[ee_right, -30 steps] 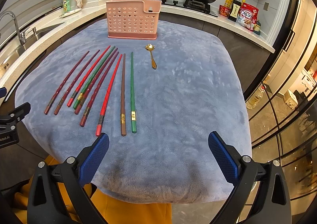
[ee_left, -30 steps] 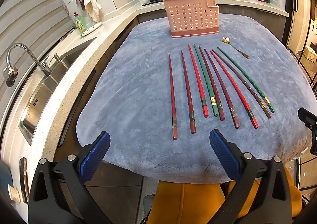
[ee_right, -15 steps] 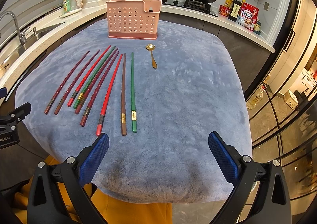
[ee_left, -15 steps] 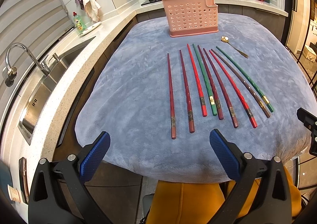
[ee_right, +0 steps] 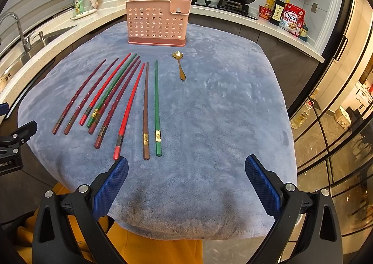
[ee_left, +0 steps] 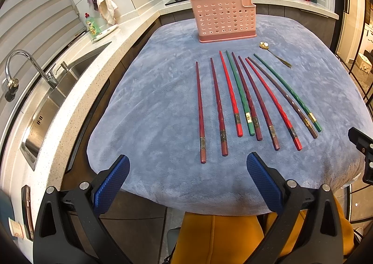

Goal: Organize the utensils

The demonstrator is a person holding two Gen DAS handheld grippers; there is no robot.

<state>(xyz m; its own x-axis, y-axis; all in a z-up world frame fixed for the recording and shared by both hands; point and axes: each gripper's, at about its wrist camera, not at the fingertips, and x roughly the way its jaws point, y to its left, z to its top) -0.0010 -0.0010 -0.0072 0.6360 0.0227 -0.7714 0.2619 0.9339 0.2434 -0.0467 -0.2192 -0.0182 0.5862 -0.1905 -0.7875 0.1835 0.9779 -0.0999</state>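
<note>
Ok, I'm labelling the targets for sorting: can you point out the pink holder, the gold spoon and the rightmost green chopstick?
pink holder (ee_right: 156, 23), right wrist view, middle of its perforated front wall.
gold spoon (ee_right: 180, 69), right wrist view, on its handle.
rightmost green chopstick (ee_right: 157, 105), right wrist view, mid-shaft.

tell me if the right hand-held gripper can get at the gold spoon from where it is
Probably yes. The right hand-held gripper is open at the near edge, and bare cloth lies between it and the gold spoon, right of the green chopstick.
</note>
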